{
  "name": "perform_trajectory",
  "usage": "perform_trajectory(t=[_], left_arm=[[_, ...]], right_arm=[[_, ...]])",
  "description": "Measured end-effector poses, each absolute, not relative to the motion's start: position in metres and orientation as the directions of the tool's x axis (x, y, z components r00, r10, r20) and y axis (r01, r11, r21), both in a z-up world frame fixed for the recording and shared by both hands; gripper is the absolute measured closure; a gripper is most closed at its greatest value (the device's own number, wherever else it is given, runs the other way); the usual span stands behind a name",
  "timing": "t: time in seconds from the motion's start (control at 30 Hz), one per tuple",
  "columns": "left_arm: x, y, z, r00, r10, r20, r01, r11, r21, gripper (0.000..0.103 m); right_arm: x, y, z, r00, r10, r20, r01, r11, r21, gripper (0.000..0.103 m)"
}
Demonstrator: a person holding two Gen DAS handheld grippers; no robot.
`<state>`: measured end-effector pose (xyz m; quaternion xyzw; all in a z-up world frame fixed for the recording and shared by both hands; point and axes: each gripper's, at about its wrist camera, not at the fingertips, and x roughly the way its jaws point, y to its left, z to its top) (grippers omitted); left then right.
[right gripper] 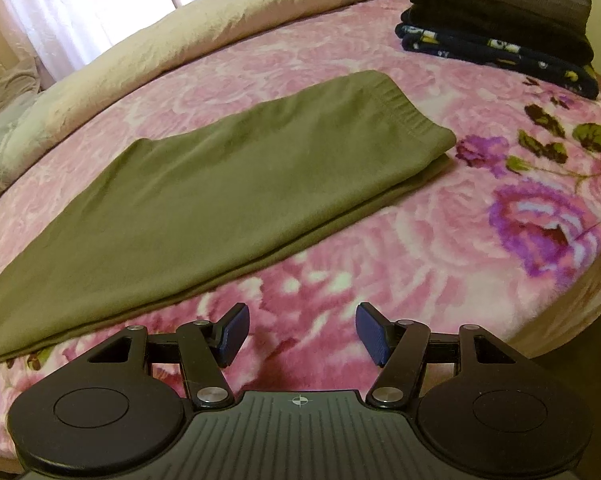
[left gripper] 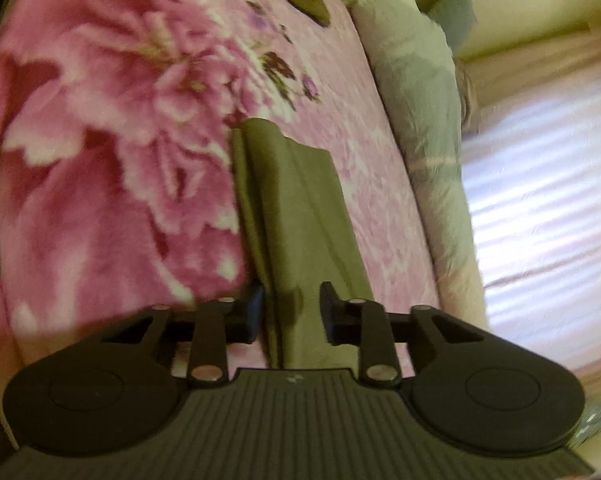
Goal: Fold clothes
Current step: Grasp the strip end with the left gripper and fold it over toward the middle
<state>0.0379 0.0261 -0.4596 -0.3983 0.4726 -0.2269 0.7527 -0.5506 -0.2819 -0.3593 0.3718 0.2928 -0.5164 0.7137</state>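
Note:
An olive-green garment point(right gripper: 220, 184), folded lengthwise with its elastic waistband at the far right, lies flat on the pink floral blanket point(right gripper: 420, 240). My right gripper point(right gripper: 302, 332) hovers open over the blanket just in front of the garment's near edge, with nothing between its fingers. In the left wrist view the narrow end of the olive garment point(left gripper: 296, 200) runs up between the fingers of my left gripper point(left gripper: 288, 312). The jaws stand partly closed around it; the left pad point(left gripper: 254, 312) is at the folded edge, and a gap still shows beside the right pad.
A stack of folded dark clothes point(right gripper: 500, 20) sits at the blanket's far right corner. A pale rolled quilt point(right gripper: 180, 40) borders the far side, with white curtains behind. The bed's edge drops off at the right.

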Motion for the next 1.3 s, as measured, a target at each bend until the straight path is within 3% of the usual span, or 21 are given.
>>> perform_trajectory(t=[0.23,0.3,0.43,0.57,0.67,0.73,0.87,1.0,1.03,1.1,1.2,1.3], left_arm=[[0.046,0.013,-0.449,0.459,-0.693,-0.556,0.011,0.63,-0.777,0.1],[0.041,-0.004,-0.428,0.472,-0.676,-0.567,0.132,0.689,-0.712,0.101],[-0.002,-0.053,-0.373,0.475,-0.722,-0.503,0.484,0.691,-0.536,0.101],[-0.086,-0.106,-0.326,0.363,-0.836,-0.412,0.792,0.51,-0.336,0.101],[-0.171,-0.139,-0.318,0.211,-0.897,-0.389,0.938,0.297,-0.177,0.1],[-0.225,-0.159,-0.332,0.111,-0.897,-0.428,0.985,0.158,-0.075,0.099],[-0.312,-0.196,-0.407,0.055,-0.752,-0.657,0.986,-0.064,0.156,0.09],[-0.333,-0.182,-0.414,0.097,-0.779,-0.62,0.961,-0.089,0.262,0.087],[-0.331,-0.178,-0.411,0.084,-0.78,-0.62,0.966,-0.089,0.244,0.085],[-0.31,-0.171,-0.396,0.01,-0.773,-0.634,0.994,-0.064,0.094,0.082],[-0.273,-0.156,-0.379,-0.042,-0.773,-0.633,0.995,0.025,-0.097,0.082],[-0.243,-0.138,-0.367,-0.028,-0.784,-0.62,0.97,0.129,-0.207,0.082]], right_arm=[[-0.557,-0.285,-0.363,0.31,-0.519,-0.797,0.95,0.194,0.243,0.041],[-0.561,-0.285,-0.362,0.314,-0.522,-0.793,0.949,0.191,0.25,0.041],[-0.575,-0.285,-0.359,0.299,-0.545,-0.784,0.954,0.155,0.256,0.041],[-0.592,-0.286,-0.356,0.291,-0.569,-0.769,0.954,0.114,0.277,0.041],[-0.604,-0.286,-0.352,0.293,-0.589,-0.753,0.95,0.093,0.298,0.041],[-0.611,-0.286,-0.348,0.3,-0.606,-0.736,0.945,0.083,0.317,0.041],[-0.627,-0.29,-0.341,0.34,-0.636,-0.693,0.919,0.069,0.388,0.041],[-0.639,-0.295,-0.336,0.363,-0.646,-0.671,0.894,0.038,0.446,0.041],[-0.638,-0.296,-0.335,0.389,-0.647,-0.656,0.879,0.047,0.475,0.041],[-0.635,-0.297,-0.335,0.443,-0.647,-0.621,0.844,0.065,0.533,0.041],[-0.614,-0.304,-0.344,0.636,-0.576,-0.513,0.674,0.091,0.733,0.041],[-0.575,-0.316,-0.365,0.783,-0.458,-0.421,0.497,0.053,0.866,0.041]])
